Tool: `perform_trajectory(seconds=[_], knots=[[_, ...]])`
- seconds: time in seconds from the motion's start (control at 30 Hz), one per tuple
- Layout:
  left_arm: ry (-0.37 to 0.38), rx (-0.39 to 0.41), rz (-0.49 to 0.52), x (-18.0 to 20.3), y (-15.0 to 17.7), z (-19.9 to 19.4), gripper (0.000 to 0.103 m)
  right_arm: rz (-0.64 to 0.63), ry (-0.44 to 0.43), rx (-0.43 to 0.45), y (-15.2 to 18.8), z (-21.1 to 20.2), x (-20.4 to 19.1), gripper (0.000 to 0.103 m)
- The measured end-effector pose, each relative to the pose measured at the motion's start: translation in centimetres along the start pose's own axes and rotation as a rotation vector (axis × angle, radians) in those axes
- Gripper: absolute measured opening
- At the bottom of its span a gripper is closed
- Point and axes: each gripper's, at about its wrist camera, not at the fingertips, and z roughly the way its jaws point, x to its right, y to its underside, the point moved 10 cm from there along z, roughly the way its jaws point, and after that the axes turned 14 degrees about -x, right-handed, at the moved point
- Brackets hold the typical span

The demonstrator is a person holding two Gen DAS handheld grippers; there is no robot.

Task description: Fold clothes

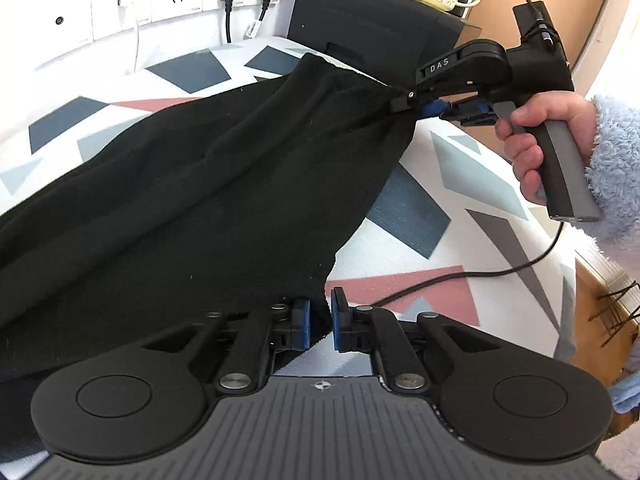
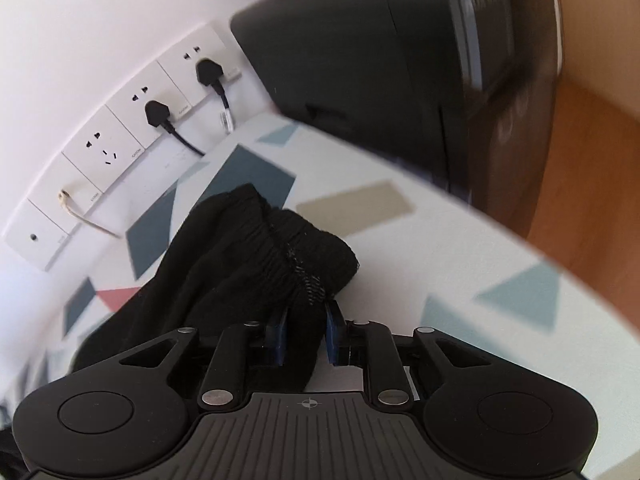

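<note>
Tabletop (image 1: pixel 460 184), patterned cloth: black knit garment (image 1: pixel 192 200) spread toward its right edge. Soft, light, limp; best taken at hems. Right gripper (image 2: pixel 306 330) clamped on ribbed waistband; left gripper (image 1: pixel 320 322) clamped on near hem.

Bare patterned tabletop (image 1: pixel 460 216) is lying open right of the black garment (image 1: pixel 180 200). A black box (image 1: pixel 372 20) is blocking the far edge, and a cable (image 1: pixel 460 280) is trailing across the near right.
</note>
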Motion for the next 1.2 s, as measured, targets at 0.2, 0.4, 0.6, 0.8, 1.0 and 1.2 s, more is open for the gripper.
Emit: perform_trajectory(seconds=[0.2,0.4,0.6,0.8,1.0,1.2], knots=[[0.009,-0.011,-0.002,2.6,0.1,1.0,0.021,-0.031,0.062,0.0,-0.4,-0.1,2.3,0.015],[0.063,-0.022,0.032,5.3,0.0,1.4,0.061,-0.061,0.143,0.011,0.0,-0.5,4.9,0.016],[0.049,0.013,-0.055,3.6,0.7,-1.9,0.073,-0.079,0.188,0.003,0.0,-1.3,5.5,0.038],[-0.001,0.175,-0.449,-4.9,4.6,-9.0,0.081,-0.23,0.244,0.13,0.2,-4.7,2.1,0.078],[-0.134,0.293,-0.944,-15.4,14.8,-14.7,0.087,-0.419,0.145,0.068,4.5,-4.1,-4.2,0.096],[-0.207,0.363,-1.36,-23.0,24.2,-18.2,0.081,-0.586,0.125,-0.042,8.5,-0.8,-9.2,0.099]])
